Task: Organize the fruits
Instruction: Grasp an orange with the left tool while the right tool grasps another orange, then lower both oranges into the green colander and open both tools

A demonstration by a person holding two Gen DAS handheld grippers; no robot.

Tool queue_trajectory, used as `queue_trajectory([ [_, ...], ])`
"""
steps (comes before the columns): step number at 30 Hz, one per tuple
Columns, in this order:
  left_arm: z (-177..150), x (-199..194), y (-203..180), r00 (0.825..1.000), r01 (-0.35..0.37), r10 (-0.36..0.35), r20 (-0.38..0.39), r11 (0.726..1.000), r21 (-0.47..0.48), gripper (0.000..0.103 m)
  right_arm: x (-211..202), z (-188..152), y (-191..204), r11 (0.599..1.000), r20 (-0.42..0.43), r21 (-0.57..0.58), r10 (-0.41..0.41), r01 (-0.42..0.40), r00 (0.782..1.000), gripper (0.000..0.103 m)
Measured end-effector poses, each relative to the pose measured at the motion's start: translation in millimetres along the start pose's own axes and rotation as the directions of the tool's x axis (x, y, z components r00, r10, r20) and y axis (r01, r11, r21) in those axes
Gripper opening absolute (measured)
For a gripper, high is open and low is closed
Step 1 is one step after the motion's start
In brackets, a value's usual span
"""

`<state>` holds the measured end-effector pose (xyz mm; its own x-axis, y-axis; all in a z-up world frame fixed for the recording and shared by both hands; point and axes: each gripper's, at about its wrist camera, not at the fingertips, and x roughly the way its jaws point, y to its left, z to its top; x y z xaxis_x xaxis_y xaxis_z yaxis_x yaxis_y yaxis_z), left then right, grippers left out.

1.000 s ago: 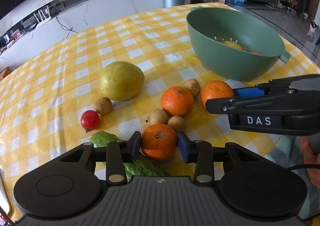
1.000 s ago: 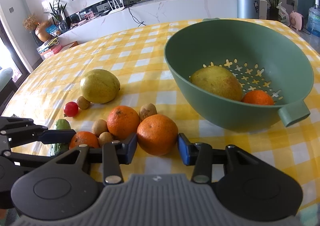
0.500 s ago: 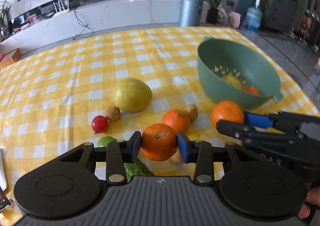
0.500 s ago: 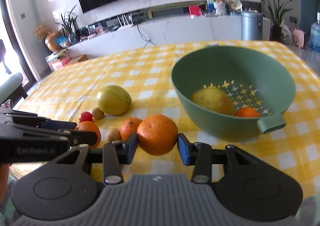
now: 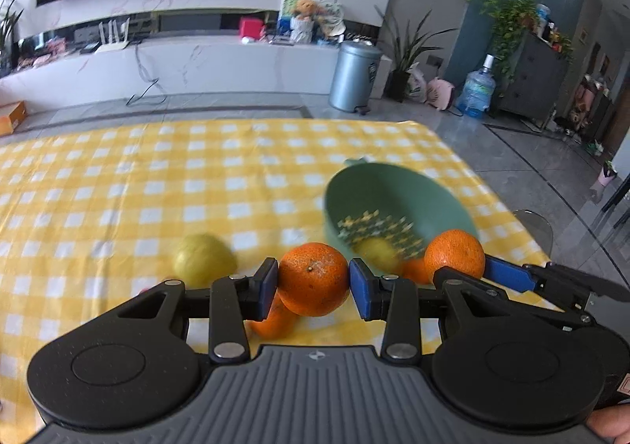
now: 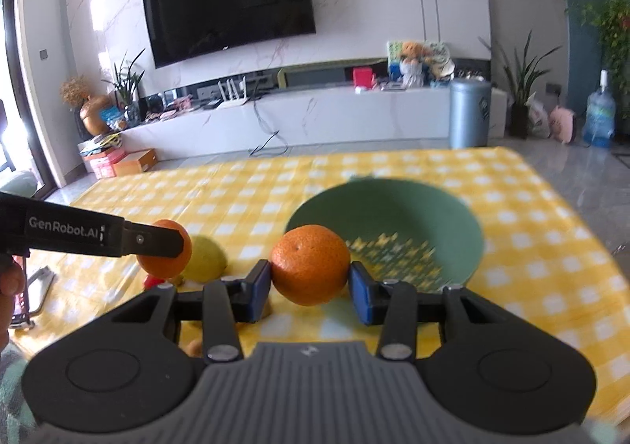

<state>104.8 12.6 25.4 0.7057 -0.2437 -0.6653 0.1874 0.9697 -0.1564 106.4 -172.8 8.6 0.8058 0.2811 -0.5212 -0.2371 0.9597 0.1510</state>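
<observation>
A: What does each claw hold?

B: The left claw (image 5: 313, 282) is clamped on an orange (image 5: 313, 278); the right claw (image 6: 310, 278) grips a second orange (image 6: 311, 265). Both fruits hang clear above the surface (image 6: 531, 247).

A: And relative to the green colander (image 6: 464, 231)?

B: Both oranges sit just in front of it. A yellow-green fruit (image 5: 202, 259) lies left of it on the yellow checked cloth. Behind it stand a grey bin (image 6: 470, 113), a white console and a wall television (image 6: 228, 7).

A: Any writing?

B: "GenRobot.AI" on the left claw's arm.
</observation>
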Motion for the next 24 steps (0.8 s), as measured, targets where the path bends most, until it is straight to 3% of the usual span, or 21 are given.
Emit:
queue_trajectory([
  [9,28,28,-45,0.999,0.045,-0.045,0.002,0.996,0.073,0.044,2,24,-28,0.993,-0.002,-0.099,-0.070,0.070,0.998,0.041],
  [24,40,107,-69,0.989,0.079,-0.062,-0.132,0.989,0.125,0.044,74,35,-77,0.981,-0.194,-0.171,-0.124,0.091,0.973,0.041],
])
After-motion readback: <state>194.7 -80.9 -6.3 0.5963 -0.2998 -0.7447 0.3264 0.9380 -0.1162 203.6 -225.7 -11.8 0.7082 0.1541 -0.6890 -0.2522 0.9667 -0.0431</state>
